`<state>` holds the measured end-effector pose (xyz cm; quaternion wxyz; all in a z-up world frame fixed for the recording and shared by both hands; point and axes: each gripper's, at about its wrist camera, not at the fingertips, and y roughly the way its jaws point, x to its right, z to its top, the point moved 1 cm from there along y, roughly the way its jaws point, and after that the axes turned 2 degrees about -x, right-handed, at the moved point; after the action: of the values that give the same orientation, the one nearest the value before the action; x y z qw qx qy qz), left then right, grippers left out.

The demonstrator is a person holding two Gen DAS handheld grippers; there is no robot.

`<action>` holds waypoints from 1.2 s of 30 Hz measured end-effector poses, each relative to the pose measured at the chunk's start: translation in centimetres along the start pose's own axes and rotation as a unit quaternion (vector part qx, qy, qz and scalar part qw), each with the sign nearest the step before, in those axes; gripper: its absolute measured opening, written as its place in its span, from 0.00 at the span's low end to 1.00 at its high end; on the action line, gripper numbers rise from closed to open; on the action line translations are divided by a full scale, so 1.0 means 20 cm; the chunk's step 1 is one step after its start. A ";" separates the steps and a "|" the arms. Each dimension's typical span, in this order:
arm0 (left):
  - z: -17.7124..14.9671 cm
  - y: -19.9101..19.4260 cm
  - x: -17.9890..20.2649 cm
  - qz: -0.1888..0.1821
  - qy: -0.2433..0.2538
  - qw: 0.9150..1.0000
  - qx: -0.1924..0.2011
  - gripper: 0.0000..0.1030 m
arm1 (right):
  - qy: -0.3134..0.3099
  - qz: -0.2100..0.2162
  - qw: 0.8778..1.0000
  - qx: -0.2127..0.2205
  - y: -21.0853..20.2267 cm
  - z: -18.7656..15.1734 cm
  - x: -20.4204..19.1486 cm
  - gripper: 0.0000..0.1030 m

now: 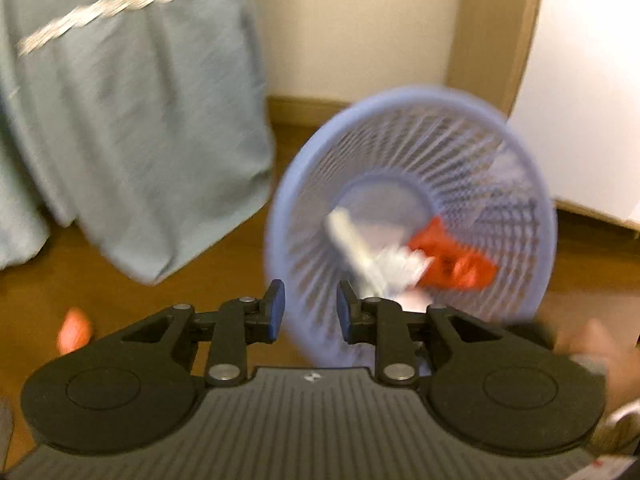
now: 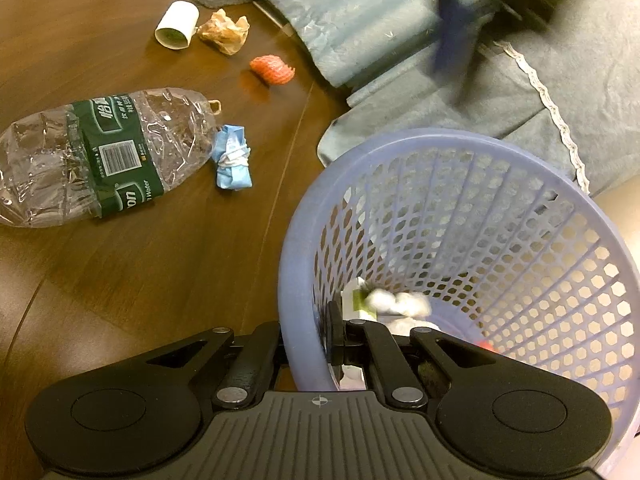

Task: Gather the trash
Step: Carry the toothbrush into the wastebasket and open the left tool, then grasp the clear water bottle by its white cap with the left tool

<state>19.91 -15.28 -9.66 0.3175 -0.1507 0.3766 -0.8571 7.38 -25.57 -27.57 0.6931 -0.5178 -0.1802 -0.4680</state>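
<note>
Brown wood is covering the floor (image 2: 160, 272), and grey-blue cloth (image 2: 360, 12) is hanging down to it at the far side. Your right hand-held gripper (image 2: 306, 344) is pinching the rim of the lilac mesh basket (image 2: 520, 216), one finger outside the wall and one inside. The basket is tilting, and white paper (image 2: 400, 302) and an orange scrap (image 1: 452, 256) are lying inside it. Your left hand-held gripper (image 1: 310, 308) is standing spread and empty in front of the basket mouth. On the floor a crushed clear bottle (image 2: 92, 156) is lying, with a blue and white wad (image 2: 233, 158) touching its neck end. Farther away a white cup (image 2: 177, 25) and crumpled brown paper (image 2: 225, 31) are lying side by side, and an orange net piece (image 2: 273, 69) is resting near the cloth.
</note>
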 end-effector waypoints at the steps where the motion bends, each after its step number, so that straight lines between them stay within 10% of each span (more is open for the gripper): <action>1: -0.07 -0.02 -0.04 0.010 -0.010 1.000 -0.007 0.25 | 0.000 0.000 1.000 0.000 0.00 0.00 0.00 0.00; 14: -0.77 -0.12 -0.26 0.081 -0.136 0.982 -0.104 0.33 | -0.009 0.002 1.000 -0.004 0.00 0.00 -0.02 0.00; 27: -0.85 0.17 0.04 0.077 -0.110 0.980 -0.150 0.90 | -0.010 0.002 1.000 -0.003 0.00 0.00 -0.02 0.00; 36: -0.89 0.31 0.13 0.079 -0.101 0.977 -0.173 0.93 | -0.009 0.002 1.000 -0.003 0.00 -0.01 -0.02 0.00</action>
<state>11.80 -10.47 -26.20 0.3893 -0.2587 0.4964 -0.7315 7.08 -25.47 -27.89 0.6910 -0.5244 -0.1838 -0.4623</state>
